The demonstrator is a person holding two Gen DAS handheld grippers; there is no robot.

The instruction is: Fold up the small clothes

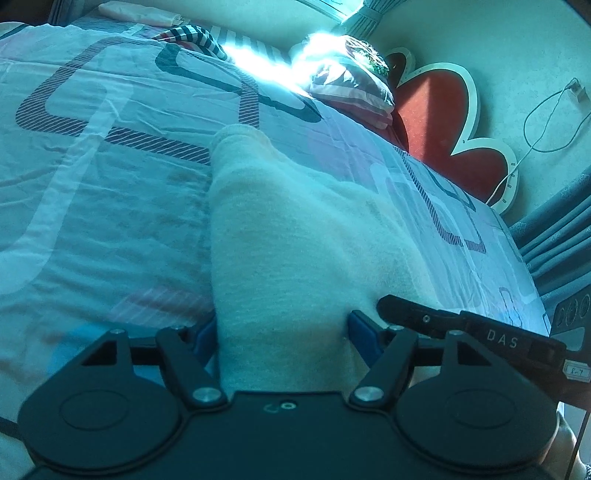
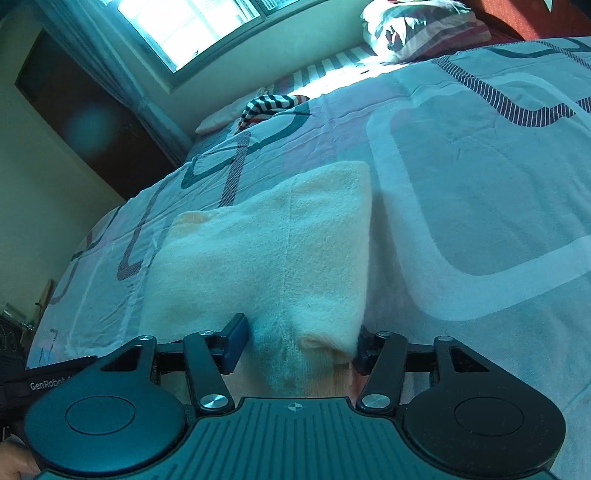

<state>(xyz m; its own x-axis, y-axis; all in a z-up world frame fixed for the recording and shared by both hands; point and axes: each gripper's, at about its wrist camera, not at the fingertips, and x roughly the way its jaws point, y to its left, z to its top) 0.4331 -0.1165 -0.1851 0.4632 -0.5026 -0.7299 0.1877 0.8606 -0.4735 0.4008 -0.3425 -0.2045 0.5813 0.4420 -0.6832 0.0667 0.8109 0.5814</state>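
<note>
Cream garment (image 1: 295,240) stretches away lengthwise.

We read "DAS" in pale letters on a black bar (image 1: 502,339) just right of the left gripper's fingers, with a small illegible white label (image 1: 576,373) beyond. "GenRobot" stands on a black arm (image 2: 48,384) left of the right gripper's body.

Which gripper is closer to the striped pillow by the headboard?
Right. The right gripper sits on the pillow side of the cream garment; the left gripper is on its far side.
</note>
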